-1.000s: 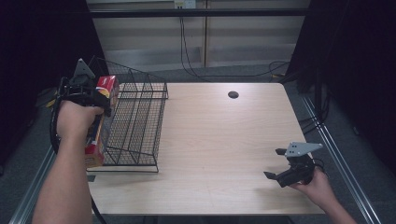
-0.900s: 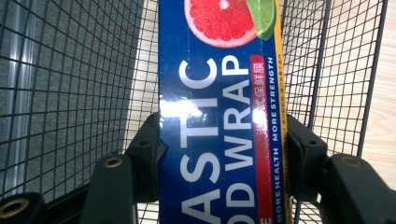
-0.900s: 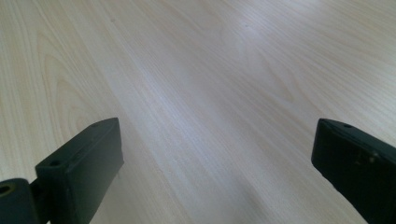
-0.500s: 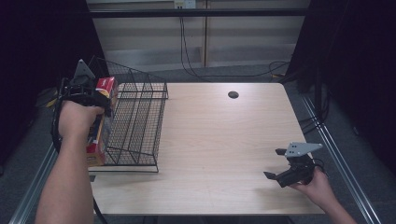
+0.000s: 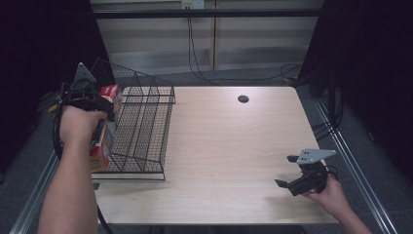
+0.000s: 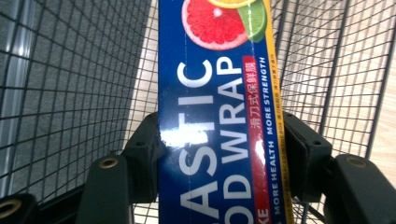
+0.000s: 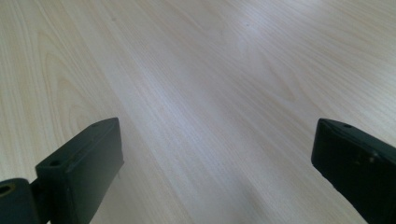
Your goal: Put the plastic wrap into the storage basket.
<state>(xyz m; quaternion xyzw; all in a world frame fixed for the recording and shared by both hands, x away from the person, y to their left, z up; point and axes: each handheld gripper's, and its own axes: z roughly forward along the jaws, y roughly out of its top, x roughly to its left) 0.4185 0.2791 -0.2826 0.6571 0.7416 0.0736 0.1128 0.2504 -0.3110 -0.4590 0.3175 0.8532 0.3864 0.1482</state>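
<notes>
Two grippers are in play, and little separates this moment from the second before: the left gripper (image 5: 97, 105) keeps its place at the near-left side of the wire basket (image 5: 146, 131), and the right gripper (image 5: 297, 181) keeps its place well apart from the basket, at the near-right corner of the bench (image 5: 229, 146); the one change is at the left fingers (image 6: 140, 154), which have just been easing apart a little with the plastic wrap box (image 6: 219, 116) between them; in the left gripper view they sit against both long sides of the box, so it is clamped; the box, blue with white lettering, a yellow edge and citrus fruit printed on it, stands on end against the basket's left wall, its lower end near the basket's near-left corner in the high view, though I cannot tell whether it is inside that wall or just outside it; the right fingers (image 7: 79, 168) stand wide apart over bare wood with nothing between them; the bench is pale wood grain with rounded corners and a small dark round hole (image 5: 243, 99) well to the right of the basket near the far edge; beyond the basket, past the bench's far edge, cables (image 5: 195, 53) hang down a light panelled wall, and the room to either side is dark.
</notes>
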